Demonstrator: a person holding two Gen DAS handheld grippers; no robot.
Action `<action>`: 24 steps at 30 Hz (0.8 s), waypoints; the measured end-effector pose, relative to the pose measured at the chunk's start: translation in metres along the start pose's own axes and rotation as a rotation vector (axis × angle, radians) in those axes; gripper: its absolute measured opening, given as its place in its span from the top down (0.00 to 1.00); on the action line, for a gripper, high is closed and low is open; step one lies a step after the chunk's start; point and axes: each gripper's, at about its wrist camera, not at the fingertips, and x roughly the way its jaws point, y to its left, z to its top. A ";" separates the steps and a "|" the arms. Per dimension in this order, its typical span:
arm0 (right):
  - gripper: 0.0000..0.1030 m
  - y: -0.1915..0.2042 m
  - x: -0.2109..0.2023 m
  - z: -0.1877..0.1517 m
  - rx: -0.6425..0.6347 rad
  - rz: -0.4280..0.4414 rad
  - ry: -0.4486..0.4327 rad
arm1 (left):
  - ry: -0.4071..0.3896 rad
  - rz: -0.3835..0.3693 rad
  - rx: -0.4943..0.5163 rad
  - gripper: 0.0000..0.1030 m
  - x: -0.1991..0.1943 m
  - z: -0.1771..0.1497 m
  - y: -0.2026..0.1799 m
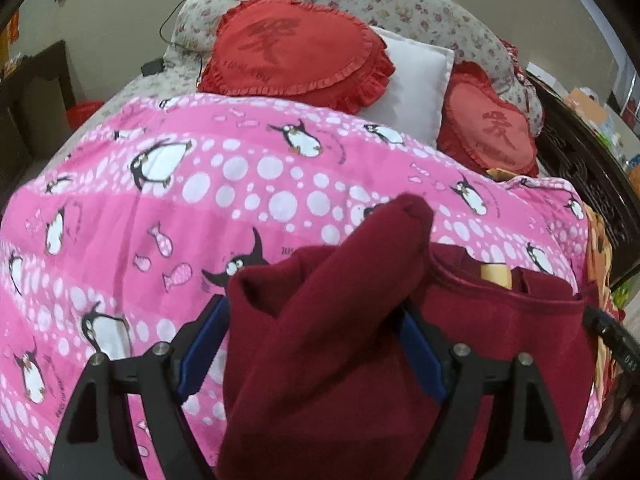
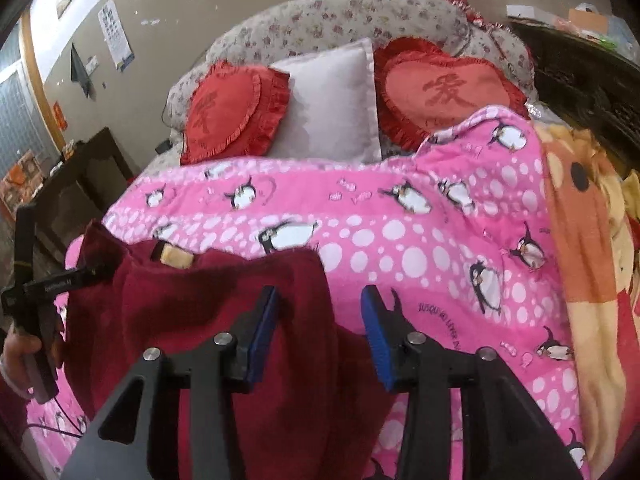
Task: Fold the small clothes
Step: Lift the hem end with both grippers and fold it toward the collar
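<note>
A dark red garment [image 1: 320, 360] lies bunched on the pink penguin quilt [image 1: 160, 208], with a tan label [image 1: 496, 276] at its collar. My left gripper [image 1: 312, 306] stands wide, and a thick fold of the garment fills the gap between its blue pads and pokes up past the tips. In the right wrist view the garment [image 2: 192, 320] spreads at lower left, lifted at its left corner by the left gripper [image 2: 52, 284], which a hand [image 2: 16, 352] holds. My right gripper [image 2: 320, 292] is open over the garment's right edge, and its pads press on nothing.
Two red heart cushions [image 2: 228, 112] [image 2: 444, 88] and a white pillow [image 2: 332, 108] lean on the floral headboard [image 2: 320, 20]. An orange cartoon blanket [image 2: 580, 220] lies along the quilt's right side. Dark wooden furniture [image 2: 84, 184] stands left of the bed.
</note>
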 end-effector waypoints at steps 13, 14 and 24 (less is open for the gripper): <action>1.00 -0.004 0.022 0.016 0.018 -0.076 0.000 | -0.005 0.009 -0.036 0.17 0.011 0.002 0.007; 1.00 -0.005 0.026 0.012 0.024 -0.079 0.024 | -0.007 0.010 -0.035 0.17 0.009 0.002 0.008; 1.00 0.013 -0.033 0.009 0.047 0.013 -0.068 | -0.019 0.028 -0.036 0.17 -0.010 -0.007 0.019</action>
